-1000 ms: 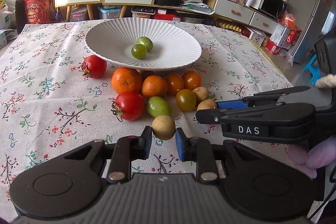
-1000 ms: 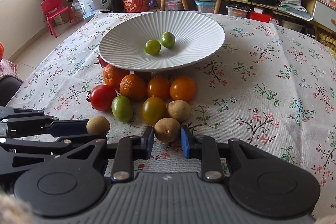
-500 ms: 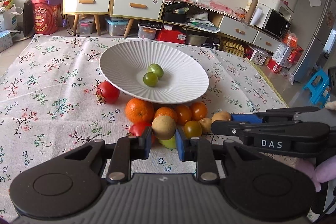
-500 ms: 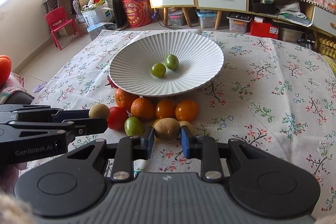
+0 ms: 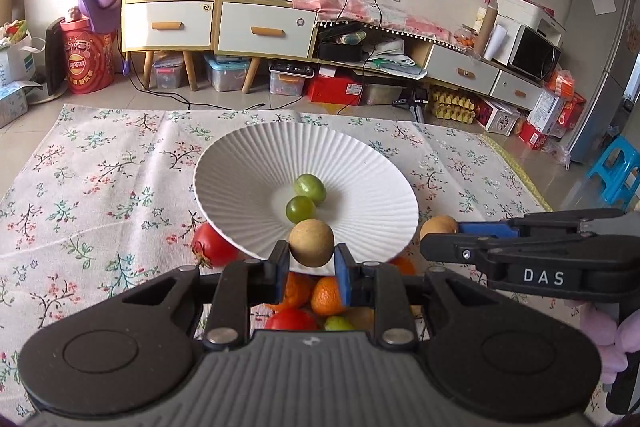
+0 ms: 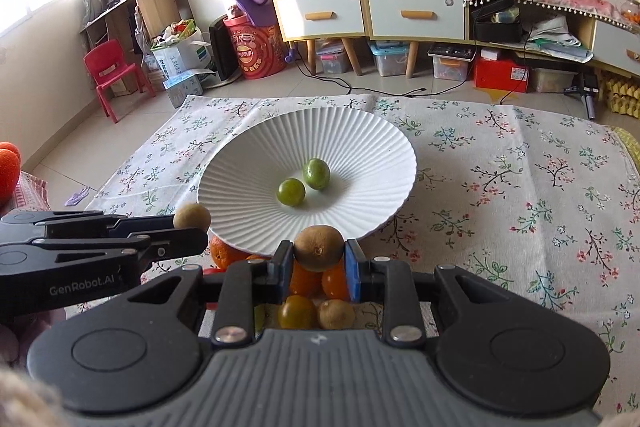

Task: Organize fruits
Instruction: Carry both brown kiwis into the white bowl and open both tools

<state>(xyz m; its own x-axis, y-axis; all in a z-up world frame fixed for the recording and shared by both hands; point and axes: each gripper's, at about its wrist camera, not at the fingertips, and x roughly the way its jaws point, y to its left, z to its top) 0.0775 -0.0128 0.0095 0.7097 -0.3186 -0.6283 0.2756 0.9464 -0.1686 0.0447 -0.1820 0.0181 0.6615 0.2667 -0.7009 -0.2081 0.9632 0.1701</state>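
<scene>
A: Start with the big things. Where does the plate lie from the two tools?

B: The white ribbed plate (image 5: 248,187) sits on the floral-cloth surface (image 5: 100,179), straight ahead of both and lower than what they carry. Each held fruit hangs about over its near rim, not yet over the hollow.

A: What's already in it?

B: Two green fruits (image 6: 304,181), touching, near the centre. Loose oranges and tomatoes (image 5: 316,295) lie on the cloth just beside the near rim, under the tools.

A: And the fingers?

B: The left gripper (image 5: 311,265) is clenched on a round tan fruit (image 5: 311,242); the right gripper (image 6: 318,267) is clenched on a brown fruit (image 6: 319,247), slightly wider than tall, its long axis running across from finger to finger.

A: Which is nearer the centre?

B: Hard to say through the fisheye; they look roughly level, side by side. I'd judge both need to go forward and down before letting go.
</scene>
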